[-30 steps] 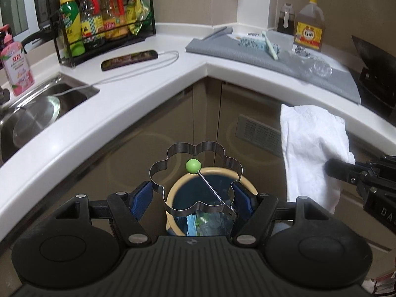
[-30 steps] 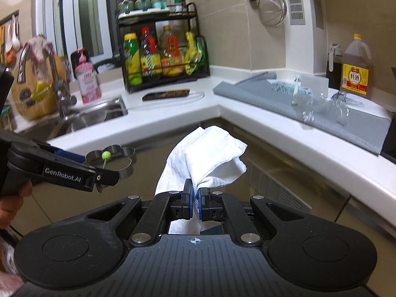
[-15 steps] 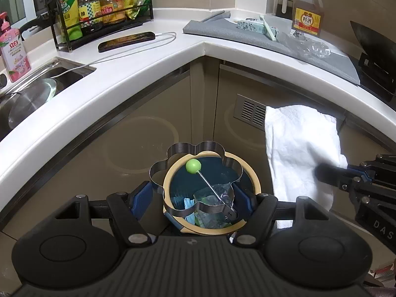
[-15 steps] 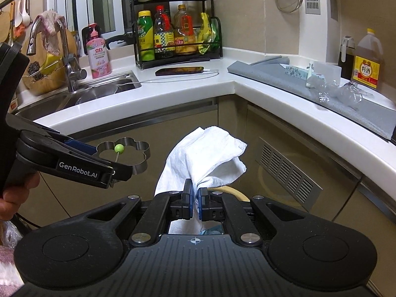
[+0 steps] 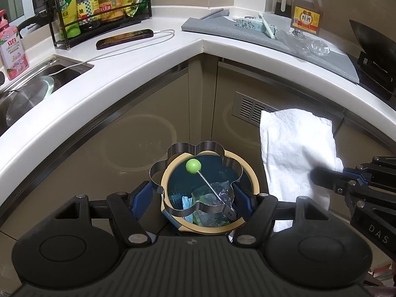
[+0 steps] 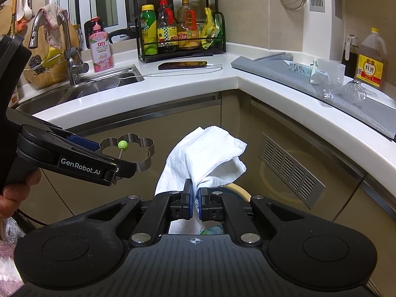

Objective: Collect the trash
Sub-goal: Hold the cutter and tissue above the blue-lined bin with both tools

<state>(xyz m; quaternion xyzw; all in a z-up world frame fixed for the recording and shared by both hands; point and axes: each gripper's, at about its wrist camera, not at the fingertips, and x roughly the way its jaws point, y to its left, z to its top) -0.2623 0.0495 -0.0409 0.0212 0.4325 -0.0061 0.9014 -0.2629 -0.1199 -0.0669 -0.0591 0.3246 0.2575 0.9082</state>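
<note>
Your left gripper is clamping a flower-shaped metal egg ring by its two sides, so the ring sits level between the blue pads with its green knob on the wire handle pointing up. You are holding it directly over the trash bin, whose tan rim and dark blue inside are showing through the ring; crumpled wrappers are already lying in the bottom. That alignment suggests you are lining up a drop, though whether a ring mould counts as trash is a judgement I cannot settle from here.

Your right gripper is pinching a white paper towel tight between nearly closed jaws, the sheet hanging loose above and below the pads. In the left view it is dangling just beside the bin's right edge, near the cabinet vent, waiting its turn rather than crowding the opening.

Farther off, the counter is carrying a phone on a cable, a bottle rack, and a grey mat with clear plastic wrap that looks like remaining trash.

Compared with a second ago, you are standing higher and further over the bin: then only the near part of its rim was showing under the ring, and now almost the whole opening is framed inside it. The towel is keeping the same grip and shape, drifting along beside it.
</note>
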